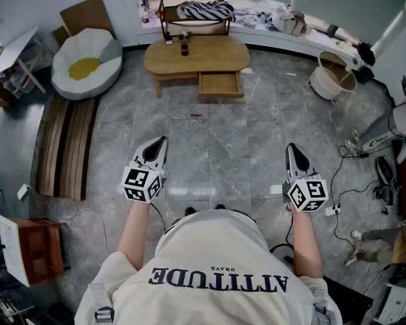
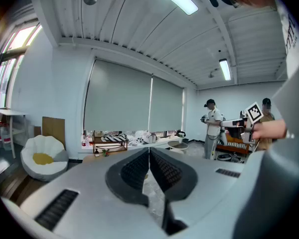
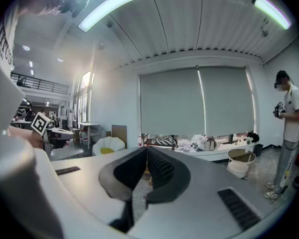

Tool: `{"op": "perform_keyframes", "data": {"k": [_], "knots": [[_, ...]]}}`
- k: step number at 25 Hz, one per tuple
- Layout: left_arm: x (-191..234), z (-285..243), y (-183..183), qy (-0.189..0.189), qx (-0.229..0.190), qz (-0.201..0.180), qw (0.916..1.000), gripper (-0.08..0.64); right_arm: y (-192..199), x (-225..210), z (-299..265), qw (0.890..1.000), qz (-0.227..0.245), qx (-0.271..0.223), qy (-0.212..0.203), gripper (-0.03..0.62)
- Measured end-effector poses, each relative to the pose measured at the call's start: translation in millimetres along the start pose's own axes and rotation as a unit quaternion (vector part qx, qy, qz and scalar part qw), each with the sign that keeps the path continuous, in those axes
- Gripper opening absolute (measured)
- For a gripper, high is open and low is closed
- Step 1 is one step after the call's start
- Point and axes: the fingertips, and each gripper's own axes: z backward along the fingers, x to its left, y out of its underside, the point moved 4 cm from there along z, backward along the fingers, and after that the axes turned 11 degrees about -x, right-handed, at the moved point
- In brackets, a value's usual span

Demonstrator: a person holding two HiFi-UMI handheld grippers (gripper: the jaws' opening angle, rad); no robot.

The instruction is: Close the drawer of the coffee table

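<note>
A low oval wooden coffee table (image 1: 196,54) stands across the room, its drawer (image 1: 220,85) pulled out toward me. Both grippers hover over the grey floor well short of it. My left gripper (image 1: 161,141) is shut with nothing in it, and my right gripper (image 1: 291,146) is shut and empty as well. In the left gripper view the jaws (image 2: 149,150) meet at the tips, with the table (image 2: 105,152) small in the distance. The right gripper view shows its jaws (image 3: 147,151) closed too.
A small bottle (image 1: 184,49) stands on the table. A white and yellow egg-shaped cushion seat (image 1: 86,63) lies at the left, a wooden slatted bench (image 1: 69,144) beside it. A round basket (image 1: 333,74) sits at the right. Cables (image 1: 345,181) trail on the floor there. A person (image 2: 212,128) stands at the right.
</note>
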Motion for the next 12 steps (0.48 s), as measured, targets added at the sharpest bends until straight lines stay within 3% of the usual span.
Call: {"op": "perform_keyframes", "data": {"k": [12], "knots": [[-2.2, -2.1, 2.8, 0.000, 0.002, 0.001, 1.0000, 0.021, -0.3, -3.0, 0.1, 1.000, -0.001, 0.000, 0.001, 0.020]]}}
